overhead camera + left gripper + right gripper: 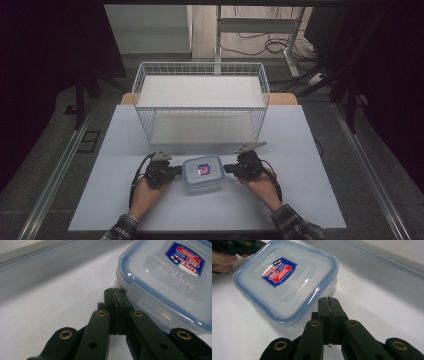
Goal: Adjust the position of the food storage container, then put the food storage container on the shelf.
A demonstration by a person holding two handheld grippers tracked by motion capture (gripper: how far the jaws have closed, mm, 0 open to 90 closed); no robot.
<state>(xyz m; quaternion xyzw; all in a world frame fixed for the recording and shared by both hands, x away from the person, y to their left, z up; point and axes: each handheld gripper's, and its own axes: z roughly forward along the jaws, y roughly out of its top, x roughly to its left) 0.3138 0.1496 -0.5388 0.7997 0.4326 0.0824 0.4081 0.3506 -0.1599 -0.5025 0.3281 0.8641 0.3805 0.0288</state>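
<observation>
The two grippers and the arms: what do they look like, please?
Both the left gripper and the right gripper are black, with brass-coloured rivets on the jaws, a grey three-cornered plate on top and a trailing black cable. The sleeves are dark plaid.

Clear square food container (202,173), blue-rimmed lid shut (red-and-blue label on top), flat on the white table's near middle

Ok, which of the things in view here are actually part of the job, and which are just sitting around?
In the job:
- plastic container with blue-rimmed lid, flat on the table
- left tool, shut, tip at the container's left side
- right tool, shut, tip at its right side

Just lying about:
- white wire basket, behind the container
- table
- cables on the floor beyond the table
</observation>
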